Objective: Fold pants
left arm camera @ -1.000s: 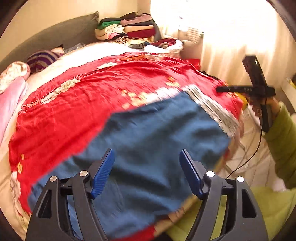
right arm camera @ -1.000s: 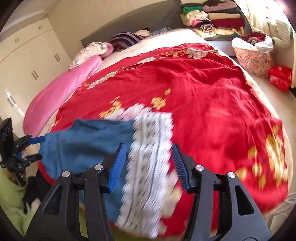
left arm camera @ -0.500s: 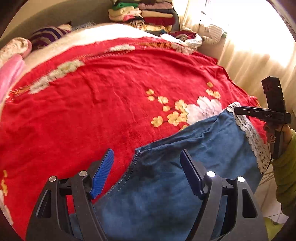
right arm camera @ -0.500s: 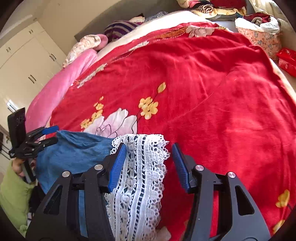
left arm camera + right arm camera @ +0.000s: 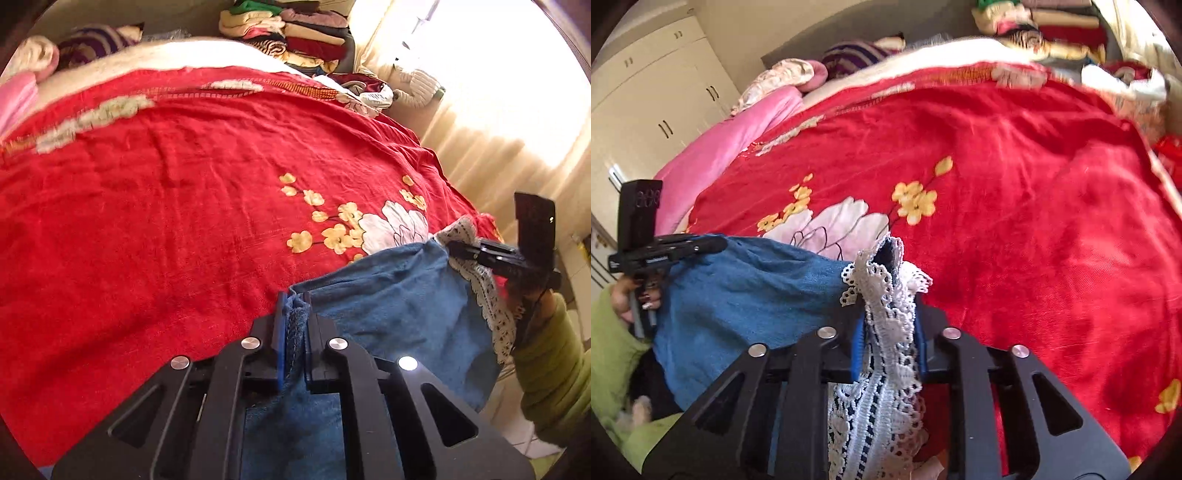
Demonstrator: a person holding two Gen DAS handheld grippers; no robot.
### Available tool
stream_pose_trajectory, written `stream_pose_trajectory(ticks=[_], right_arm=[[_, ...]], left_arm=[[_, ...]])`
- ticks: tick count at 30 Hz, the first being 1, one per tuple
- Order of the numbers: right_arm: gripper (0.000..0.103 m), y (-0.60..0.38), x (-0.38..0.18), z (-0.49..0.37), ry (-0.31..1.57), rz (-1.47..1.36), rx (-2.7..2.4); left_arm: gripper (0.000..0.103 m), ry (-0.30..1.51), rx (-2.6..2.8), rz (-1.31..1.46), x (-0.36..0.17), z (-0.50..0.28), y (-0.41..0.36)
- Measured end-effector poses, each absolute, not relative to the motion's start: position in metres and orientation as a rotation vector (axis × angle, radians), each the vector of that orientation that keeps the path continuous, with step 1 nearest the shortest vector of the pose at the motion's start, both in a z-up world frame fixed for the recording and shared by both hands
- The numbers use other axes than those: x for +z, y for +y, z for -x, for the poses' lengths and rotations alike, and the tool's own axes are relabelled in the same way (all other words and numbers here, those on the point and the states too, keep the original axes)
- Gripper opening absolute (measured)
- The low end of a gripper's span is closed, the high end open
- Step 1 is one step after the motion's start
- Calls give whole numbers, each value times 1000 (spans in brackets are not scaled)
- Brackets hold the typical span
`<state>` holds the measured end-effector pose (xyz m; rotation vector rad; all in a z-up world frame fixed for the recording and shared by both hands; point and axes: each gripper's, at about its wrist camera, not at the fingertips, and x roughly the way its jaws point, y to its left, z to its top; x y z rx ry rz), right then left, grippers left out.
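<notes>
Support surface: bed (image 5: pixel 229 55), covered by a red blanket (image 5: pixel 166 206) printed with a white flower (image 5: pixel 834 225) and small yellow blossoms. Blanket surface lightly creased. Blue pants (image 5: pixel 399 302) with a white lace hem (image 5: pixel 886 332) lie over the blanket's near edge, just below the white flower, partly overlapping it. Beyond the flower, along the bed's left side, a pink quilt (image 5: pixel 731 147). At the far end, past the blanket's upper border, a striped purple pillow (image 5: pixel 857 55) and a pale floral pillow (image 5: pixel 775 74).
</notes>
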<state>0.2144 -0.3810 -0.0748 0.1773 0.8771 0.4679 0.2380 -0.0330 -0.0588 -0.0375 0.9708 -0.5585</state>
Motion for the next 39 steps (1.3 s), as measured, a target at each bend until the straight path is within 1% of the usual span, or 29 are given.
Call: stream_pose_trajectory(ticks=[7, 9, 11, 15, 16, 18, 20, 22, 25, 27, 29, 30, 32, 36, 38, 39], right_arm=[[12, -392, -23, -223, 718, -126, 439], [12, -394, -15, -241, 704, -111, 438], [14, -395, -21, -259, 737, -120, 435], [20, -382, -56, -288, 859, -59, 387], [27, -382, -61, -291, 868, -51, 369], [39, -389, -63, -291, 863, -72, 320], [39, -402, -55, -283, 828, -111, 280], [41, -416, -40, -264, 773, -126, 248], [42, -435, -27, -228, 735, -163, 262], [42, -445, -27, -201, 745, -202, 285], [43, -449, -29, -183, 748, -219, 298], [43, -452, -32, -170, 755, -230, 305], [44, -455, -37, -157, 767, -251, 310], [44, -455, -54, -139, 807, -315, 331], [44, -450, -58, -132, 813, -310, 334], [45, -448, -59, -131, 816, -313, 344]], left_arm=[[5, 866, -546, 70, -14, -249, -38], [5, 853, -543, 55, -10, -256, -40], [5, 874, -511, 34, -17, -269, -44], [6, 946, -445, 37, -47, -288, -46], [6, 959, -439, 33, -55, -291, -46], [11, 987, -421, 32, -70, -294, -44], [13, 994, -396, 32, -76, -295, -39], [14, 975, -391, 43, -70, -291, -32], [23, 925, -373, 51, -52, -278, -19], [26, 902, -356, 86, -39, -265, -7], [37, 881, -343, 91, -26, -244, 2], [39, 869, -338, 77, -22, -233, 5], [44, 842, -296, 34, -13, -205, 13], [54, 827, -245, 61, -6, -163, 40], [64, 810, -207, 78, -3, -145, 58], [66, 804, -179, 95, -1, -135, 70]])
